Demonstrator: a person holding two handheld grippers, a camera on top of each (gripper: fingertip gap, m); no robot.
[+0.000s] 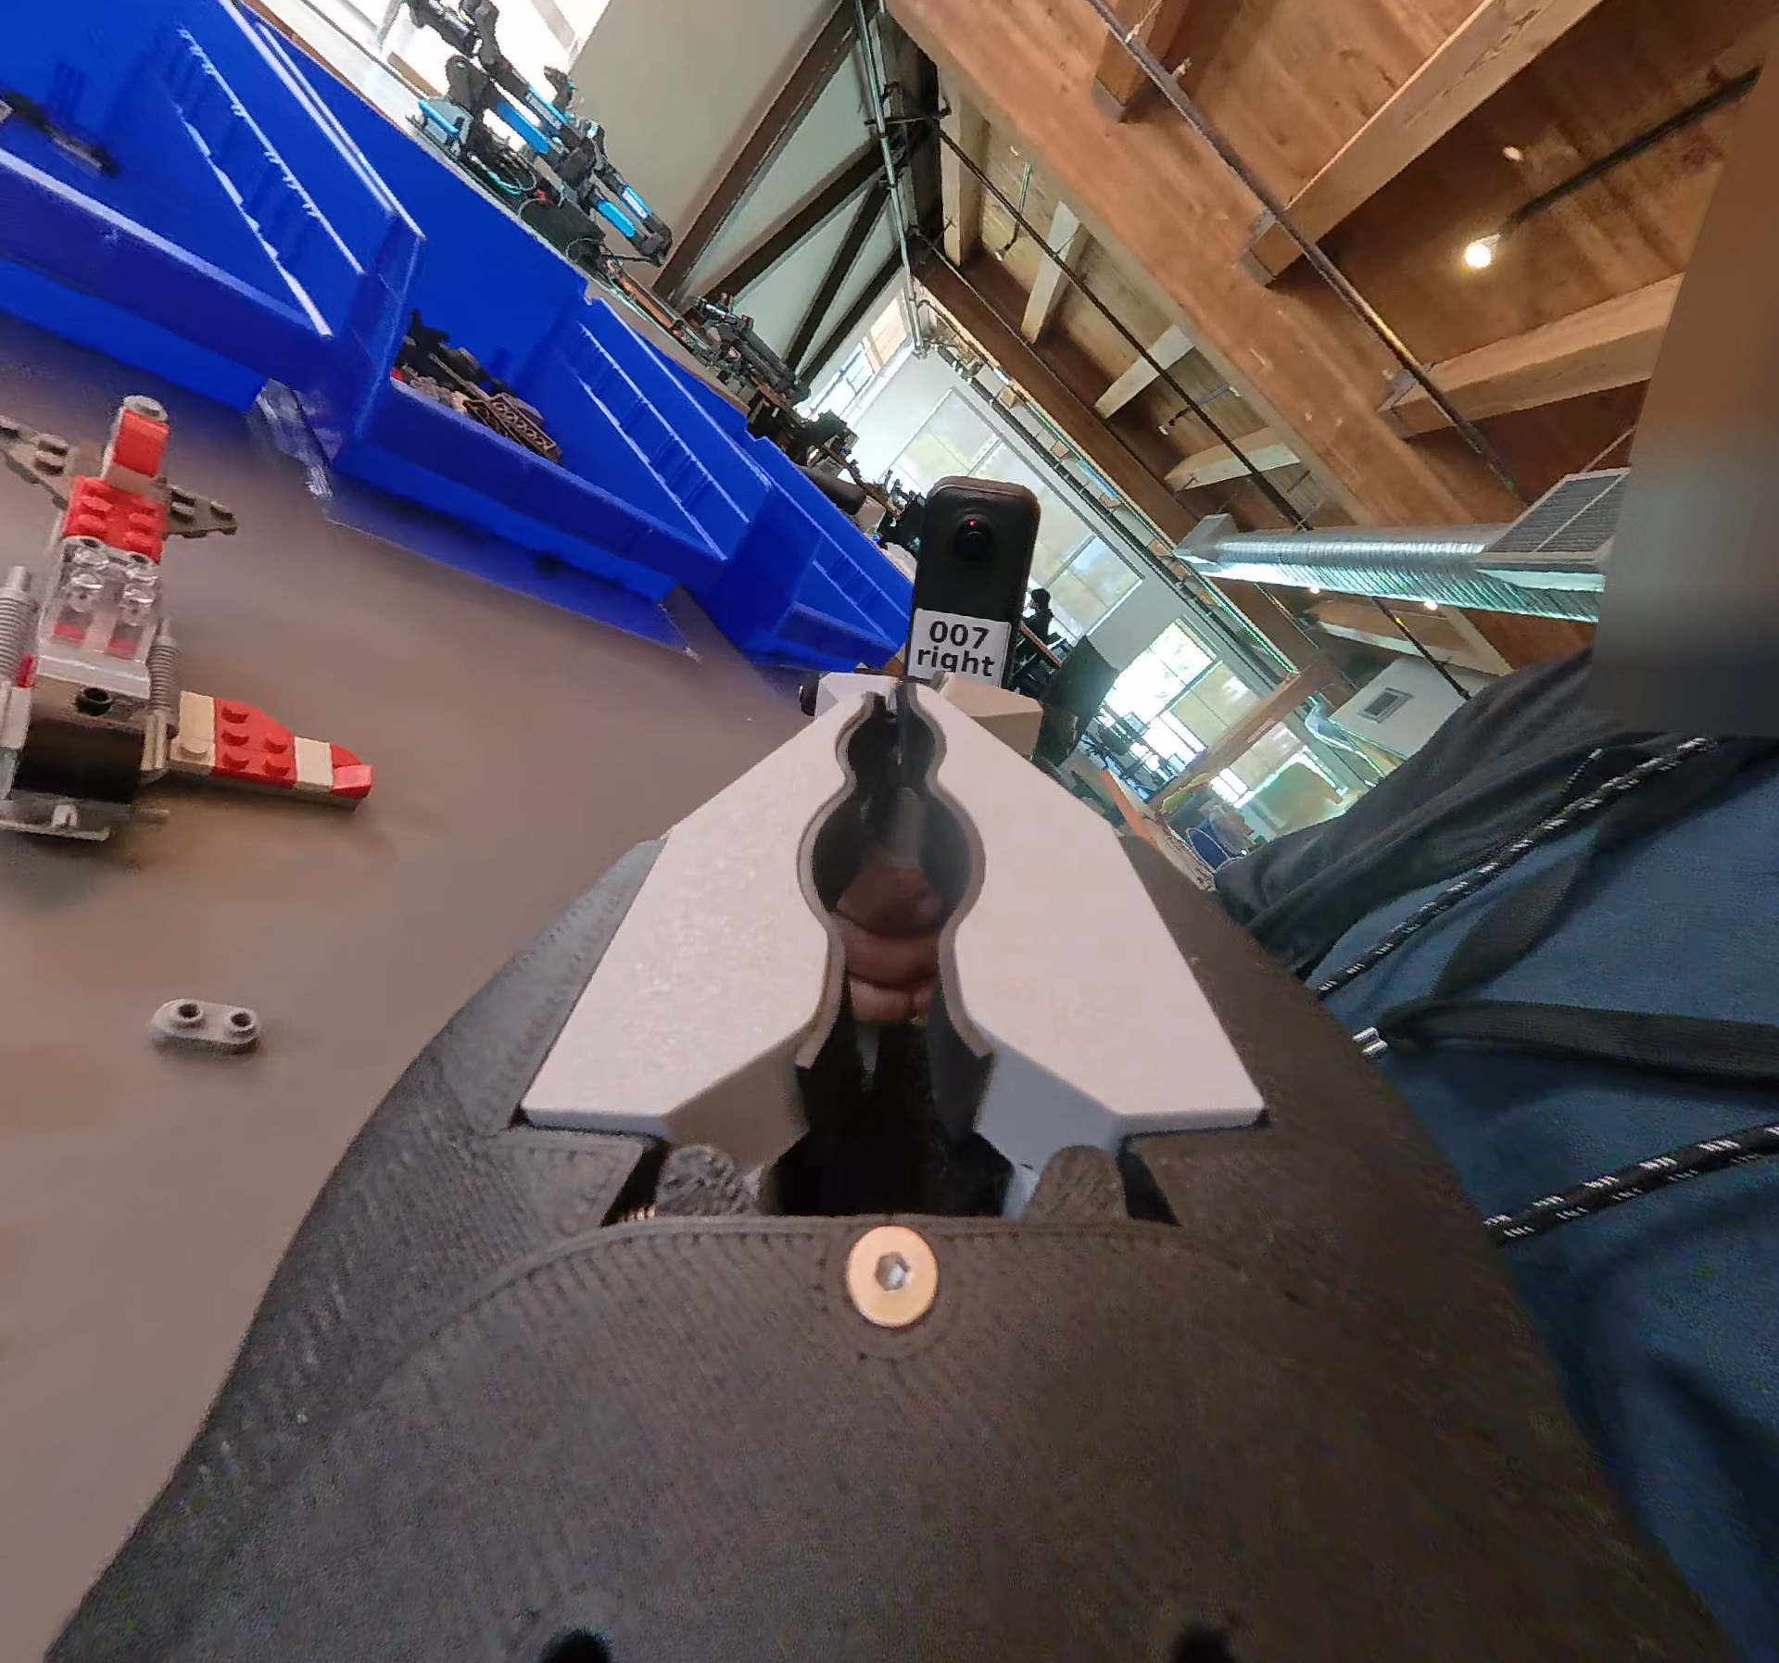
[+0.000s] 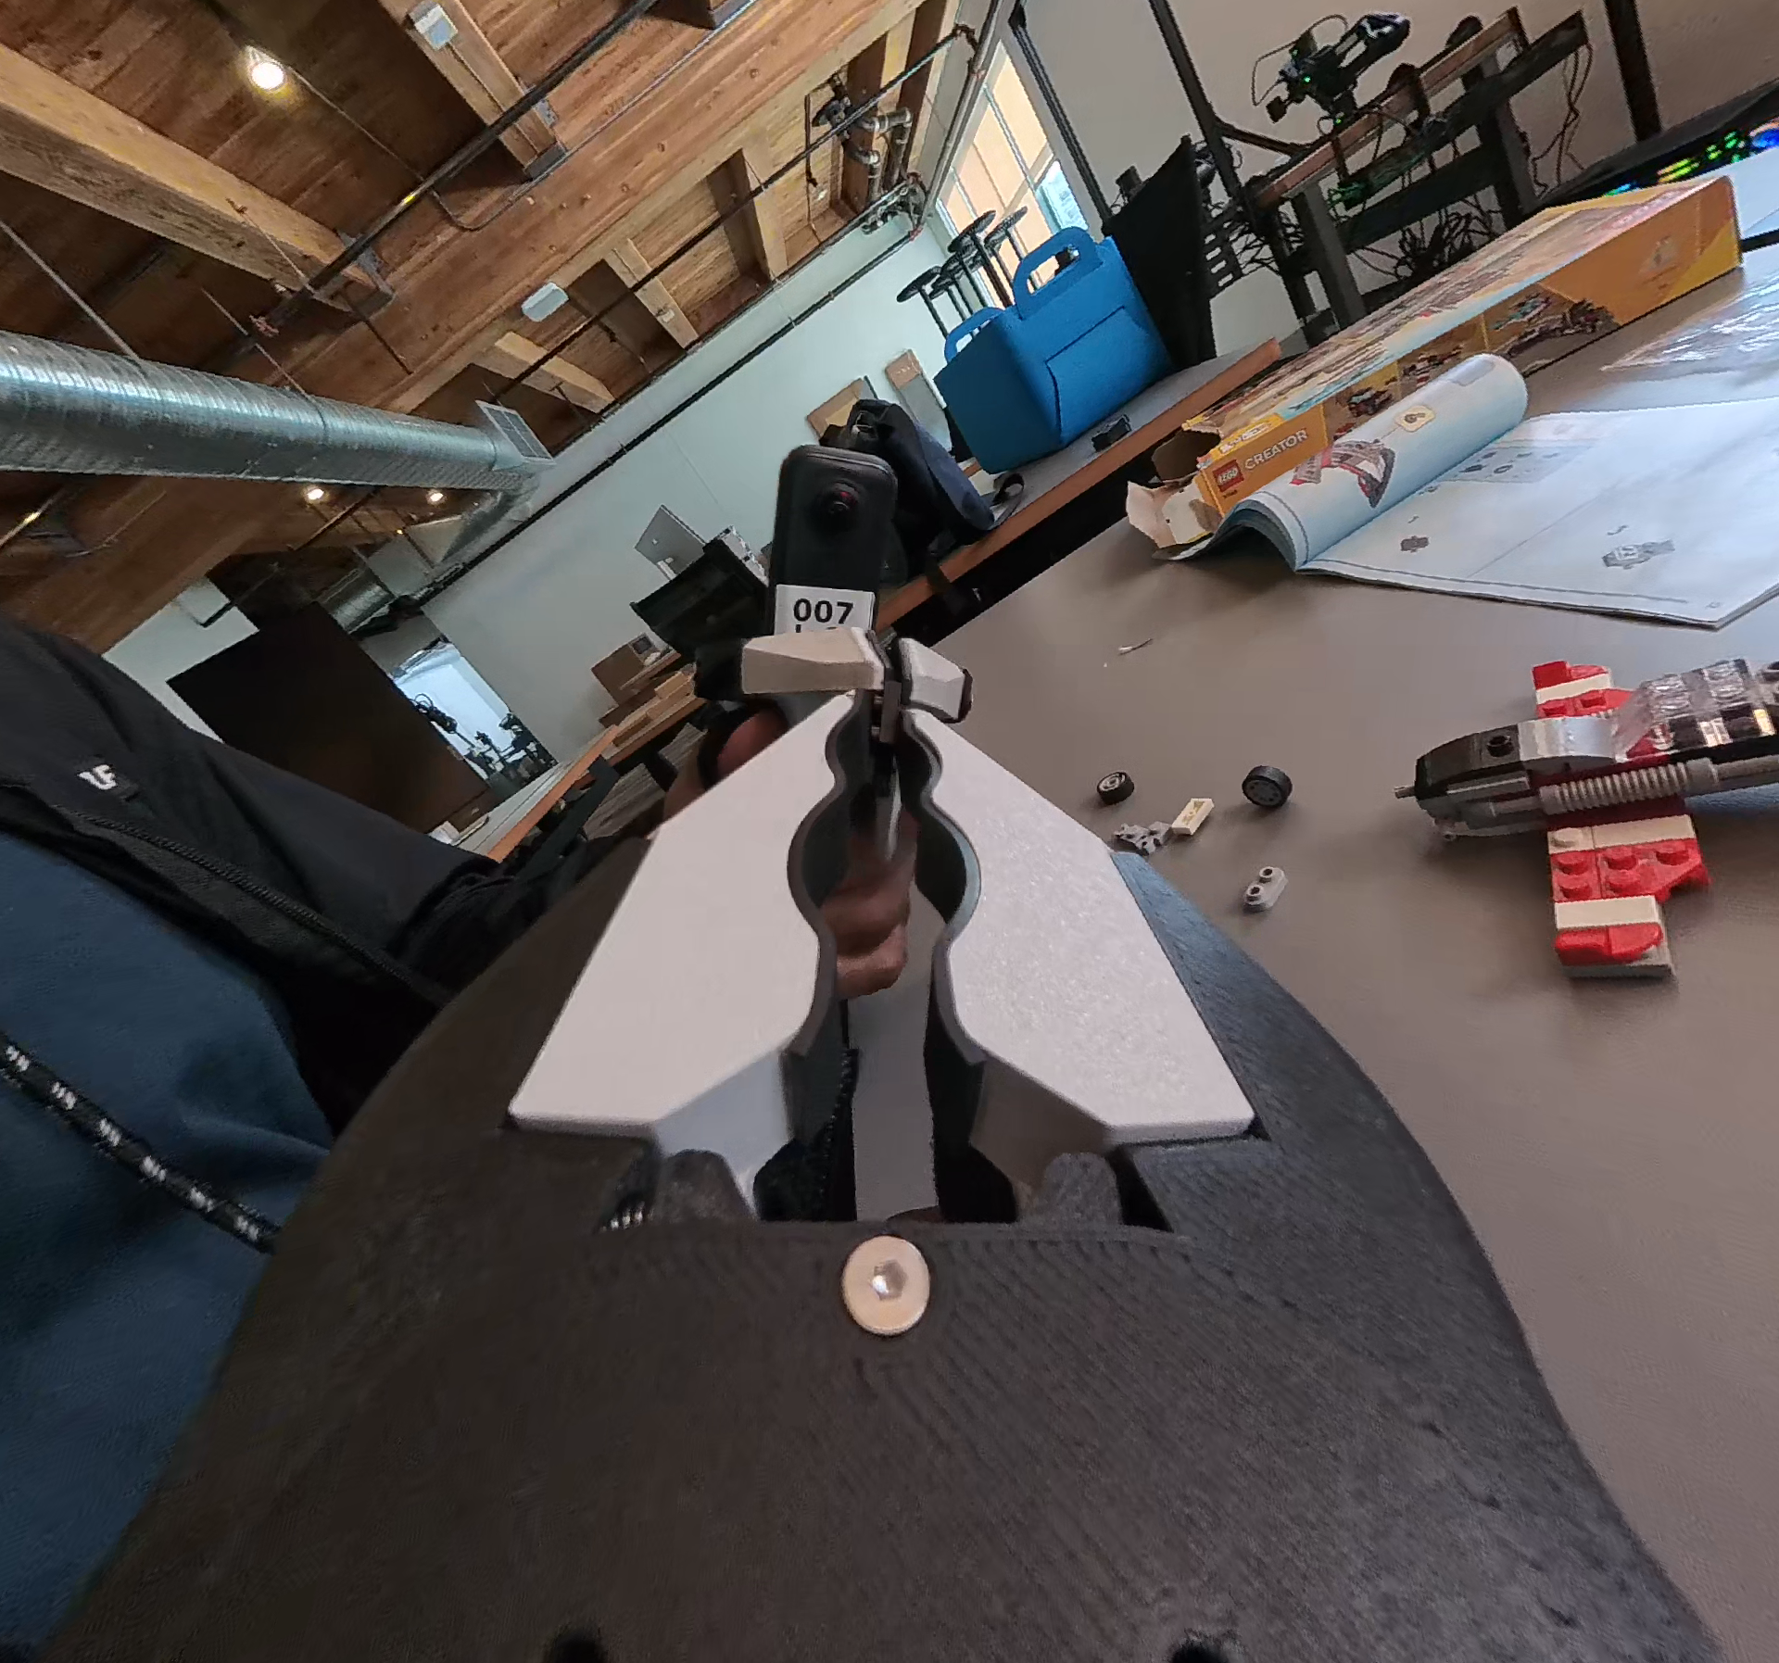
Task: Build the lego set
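Note:
My two grippers meet tip to tip above the table's near edge. The left gripper (image 1: 900, 702) is shut on a small thin dark lego piece (image 1: 903, 731). The right gripper (image 2: 881, 712) is shut on the same dark piece (image 2: 890, 702) from the opposite side. Most of the piece is hidden between the fingers. The partly built red, white and grey lego plane (image 1: 116, 654) lies on the table, also in the right wrist view (image 2: 1617, 808). A small grey two-hole piece (image 1: 204, 1023) lies loose near it and shows in the right wrist view too (image 2: 1264, 887).
Blue parts bins (image 1: 481, 346) stand along the table's far side. Two black wheels (image 2: 1266, 786), a tan tile (image 2: 1192, 816) and a grey bit (image 2: 1143, 837) lie loose. An open instruction booklet (image 2: 1502, 510) and the set's box (image 2: 1444, 346) lie beyond. A person's blue jacket (image 1: 1540, 943) is close by. Only a small space, under 4 cm, lies between the two pairs of fingers.

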